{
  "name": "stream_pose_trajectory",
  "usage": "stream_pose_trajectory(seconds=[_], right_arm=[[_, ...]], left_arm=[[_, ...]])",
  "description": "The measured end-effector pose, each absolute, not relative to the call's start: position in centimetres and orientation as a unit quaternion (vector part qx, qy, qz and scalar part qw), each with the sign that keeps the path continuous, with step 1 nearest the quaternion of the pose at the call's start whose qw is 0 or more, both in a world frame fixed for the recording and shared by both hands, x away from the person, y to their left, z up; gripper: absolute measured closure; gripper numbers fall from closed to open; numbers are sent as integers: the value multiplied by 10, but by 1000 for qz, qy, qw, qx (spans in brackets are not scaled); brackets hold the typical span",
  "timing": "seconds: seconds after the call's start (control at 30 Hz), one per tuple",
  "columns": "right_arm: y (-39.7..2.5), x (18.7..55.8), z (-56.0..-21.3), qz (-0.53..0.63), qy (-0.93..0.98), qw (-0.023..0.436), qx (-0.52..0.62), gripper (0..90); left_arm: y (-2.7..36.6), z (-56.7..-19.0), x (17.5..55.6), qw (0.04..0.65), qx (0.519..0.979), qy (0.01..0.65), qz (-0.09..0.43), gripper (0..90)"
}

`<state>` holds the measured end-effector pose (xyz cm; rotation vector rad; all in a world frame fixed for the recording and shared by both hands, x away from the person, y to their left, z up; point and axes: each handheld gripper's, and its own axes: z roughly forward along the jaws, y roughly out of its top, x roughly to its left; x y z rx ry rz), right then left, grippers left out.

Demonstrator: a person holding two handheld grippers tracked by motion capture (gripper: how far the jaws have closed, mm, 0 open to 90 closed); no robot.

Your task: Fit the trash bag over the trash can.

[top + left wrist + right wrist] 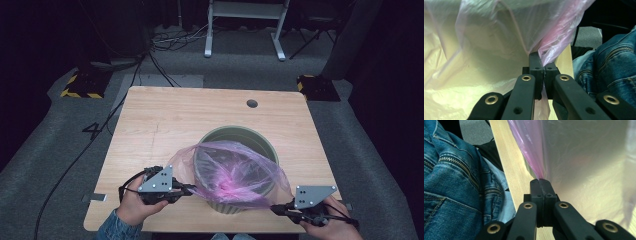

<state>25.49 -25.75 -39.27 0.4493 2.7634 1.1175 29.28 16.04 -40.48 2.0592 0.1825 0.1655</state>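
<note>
Both grippers, the left gripper and the right gripper, have their fingers pinched on the pink bag, stretching its mouth apart to fit over the bin on the desk.

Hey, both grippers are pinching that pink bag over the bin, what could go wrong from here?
1. The thin pink bag is pulled taut between the left hand-held gripper and the right hand-held gripper; more pull might tear it.
2. Each holds only a small pinch of film, which may slip free.
3. The green bin stands near the table edge and could tip.
</note>
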Motion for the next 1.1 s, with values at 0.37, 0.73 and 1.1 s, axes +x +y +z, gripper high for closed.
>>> stream_pose_trajectory(seconds=[0.37, 0.73, 1.1], right_arm=[[-264, 236, -378, 400, 906, 81, 116, 532], [-274, 236, -331, 455, 840, 238, 176, 403], [-262, 273, -327, 441, 834, 248, 221, 612]], left_arm=[[171, -396, 281, 505, 854, 98, 84, 487], [179, -373, 278, 514, 850, 72, 95, 373], [193, -358, 288, 527, 837, 98, 115, 357]])
